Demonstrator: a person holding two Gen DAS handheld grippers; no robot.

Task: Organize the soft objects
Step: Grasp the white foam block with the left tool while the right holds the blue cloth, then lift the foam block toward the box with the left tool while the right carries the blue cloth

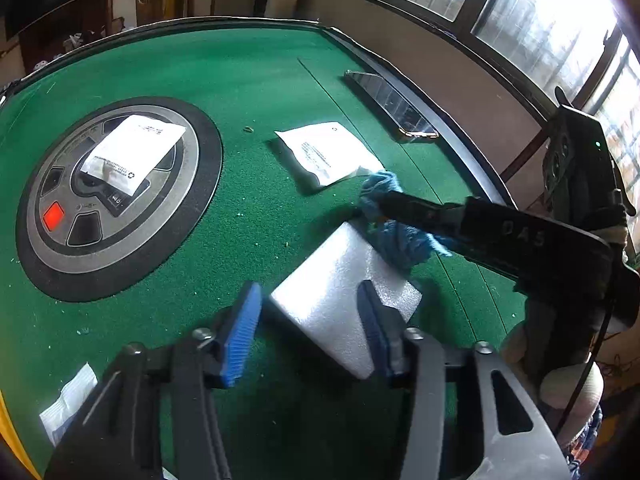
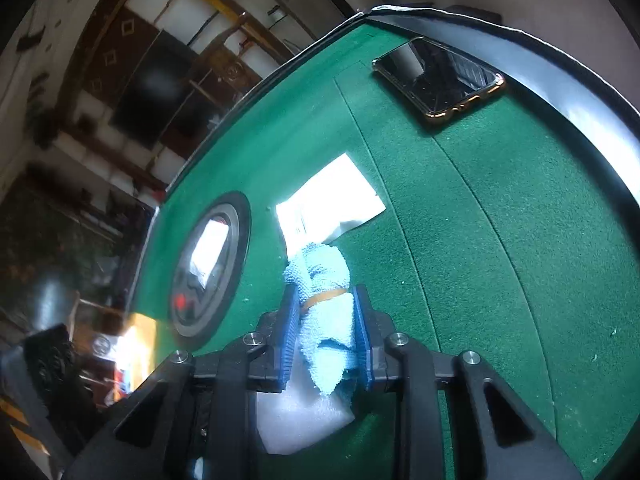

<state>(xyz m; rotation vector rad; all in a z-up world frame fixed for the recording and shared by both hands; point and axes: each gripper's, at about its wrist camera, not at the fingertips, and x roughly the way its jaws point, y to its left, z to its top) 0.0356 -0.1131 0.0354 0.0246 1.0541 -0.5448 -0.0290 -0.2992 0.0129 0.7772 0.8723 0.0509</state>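
Note:
A rolled light-blue cloth (image 2: 326, 312), bound by a rubber band, sits between the blue pads of my right gripper (image 2: 326, 332), which is shut on it. In the left wrist view the cloth (image 1: 384, 216) is held over the far end of a white foam block (image 1: 340, 300), which also shows in the right wrist view (image 2: 296, 416). My left gripper (image 1: 308, 336) is open, its pads on either side of the foam block's near end. A white flat packet (image 1: 328, 152) lies just beyond the cloth; it also shows in the right wrist view (image 2: 328, 204).
A round grey-and-black console (image 1: 116, 196) with a red button is set in the green felt table (image 1: 240, 80); another white packet (image 1: 132, 152) lies on it. A phone (image 2: 440, 78) lies by the table's far right rim. A small white packet (image 1: 68, 404) lies near left.

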